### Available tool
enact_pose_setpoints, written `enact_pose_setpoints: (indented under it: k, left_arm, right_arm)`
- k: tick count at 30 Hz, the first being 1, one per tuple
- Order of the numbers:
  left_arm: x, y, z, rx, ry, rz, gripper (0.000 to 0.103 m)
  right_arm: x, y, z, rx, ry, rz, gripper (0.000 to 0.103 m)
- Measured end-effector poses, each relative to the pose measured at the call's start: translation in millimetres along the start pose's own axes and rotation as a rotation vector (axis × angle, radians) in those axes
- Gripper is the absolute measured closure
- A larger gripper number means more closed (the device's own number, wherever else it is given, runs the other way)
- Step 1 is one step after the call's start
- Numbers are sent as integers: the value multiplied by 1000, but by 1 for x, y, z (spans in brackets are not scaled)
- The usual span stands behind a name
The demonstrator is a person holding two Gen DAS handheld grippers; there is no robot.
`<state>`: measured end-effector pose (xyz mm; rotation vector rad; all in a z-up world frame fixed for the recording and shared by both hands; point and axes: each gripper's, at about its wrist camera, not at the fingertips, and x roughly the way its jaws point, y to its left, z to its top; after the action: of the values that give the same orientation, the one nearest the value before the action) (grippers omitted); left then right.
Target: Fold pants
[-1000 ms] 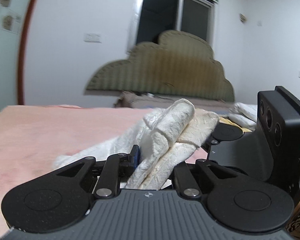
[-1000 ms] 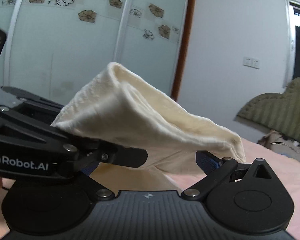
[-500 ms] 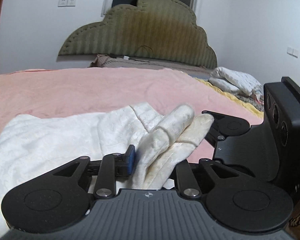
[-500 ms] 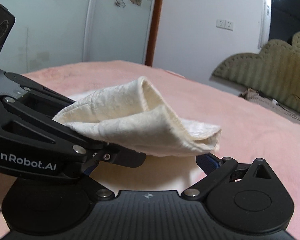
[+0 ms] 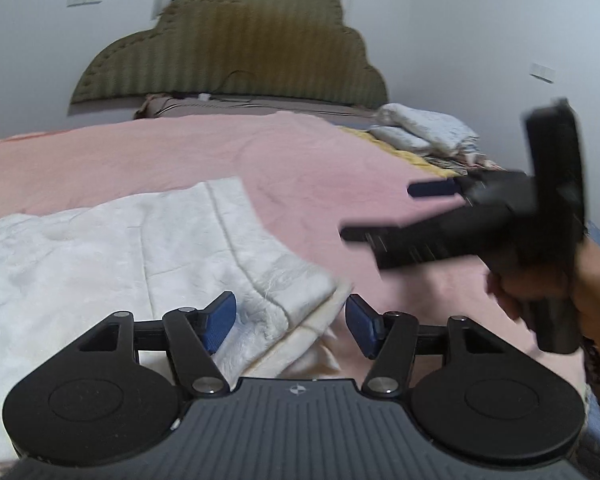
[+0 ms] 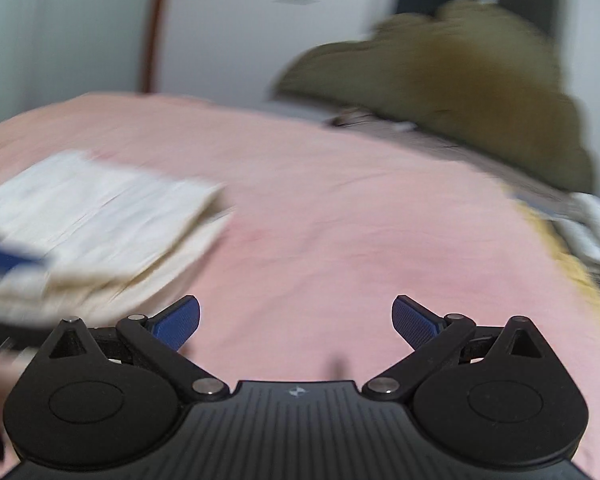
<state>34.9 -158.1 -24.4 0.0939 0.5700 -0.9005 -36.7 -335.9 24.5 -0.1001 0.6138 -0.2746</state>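
Textured white cloth pants (image 5: 112, 248) on matt pink blanket (image 5: 308, 168).

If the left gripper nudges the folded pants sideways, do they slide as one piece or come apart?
The pants are probably floppy: the folded layers sag and the cloth is creased. A push would likely bunch the top layer rather than slide the stack, since the pink blanket looks fuzzy and grippy. They seem light; the open left hand-held gripper straddles the folded corner.

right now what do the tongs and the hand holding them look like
Both tools share a build: the left tongs and right tongs have matte black linkage arms with silver pivot pins, blue textured pads, round black discs and a ribbed dark grey body. The bare hand grips a black handle; no sleeve or cables are visible.
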Motion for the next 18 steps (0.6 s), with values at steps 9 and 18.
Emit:
enact_pose_setpoints:
  k: [9,18]
  left_arm:
    - [-65,44,-14,-98,-71,130,31]
    - [-64,87,-24,-224,24,205,28]
  right_arm:
    - [-28,55,5,-43,-135,234,0]
    - [-4,98,1,-131,-49,68,0]
